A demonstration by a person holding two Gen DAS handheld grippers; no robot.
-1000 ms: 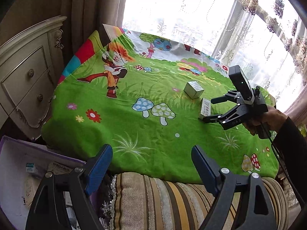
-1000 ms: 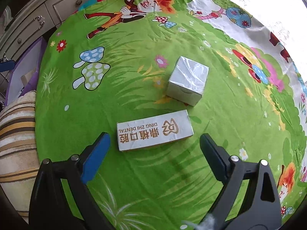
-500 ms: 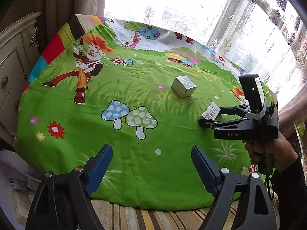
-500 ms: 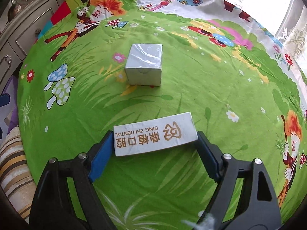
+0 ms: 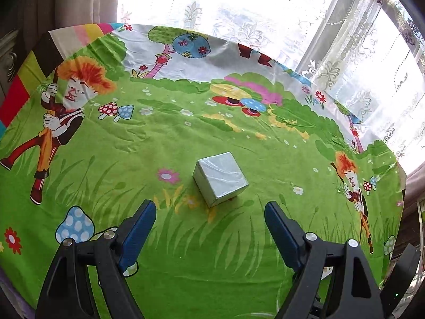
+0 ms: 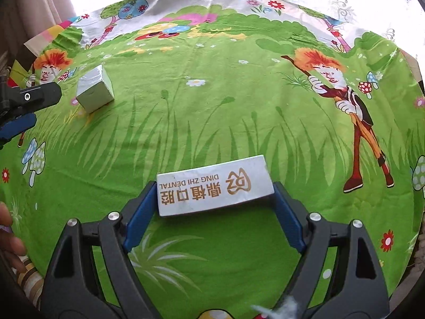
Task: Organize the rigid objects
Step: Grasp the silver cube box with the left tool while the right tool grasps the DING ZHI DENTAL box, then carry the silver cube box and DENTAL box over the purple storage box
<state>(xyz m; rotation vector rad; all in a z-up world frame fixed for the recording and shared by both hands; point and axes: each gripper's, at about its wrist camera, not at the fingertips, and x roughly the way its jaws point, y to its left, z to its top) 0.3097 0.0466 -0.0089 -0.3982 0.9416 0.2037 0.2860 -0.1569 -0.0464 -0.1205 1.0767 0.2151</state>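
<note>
The right gripper has its jaws clamped on the two short ends of the white dental box, blue pads pressed flat against the cardboard. The box sits crosswise between them, printed face up, its gold lettering reading upside down from the wrist. It is low over the desk, which is draped in a green cartoon cloth of grass, mushrooms and red-haired figures. Whether the box touches the cloth, I cannot tell.

Out at ten o'clock from that box sits the silver cube box on the cloth, well apart. The left gripper pokes in from the nine o'clock edge, close beside the cube.

From the left wrist, the left gripper has its jaws spread wide and empty. The silver cube box stands dead ahead at twelve o'clock, just beyond the blue tips, turned corner-on, untouched. A lace curtain glows bright behind the desk's far edge. At five o'clock, a dark piece of the right gripper shows at the frame's rim.
</note>
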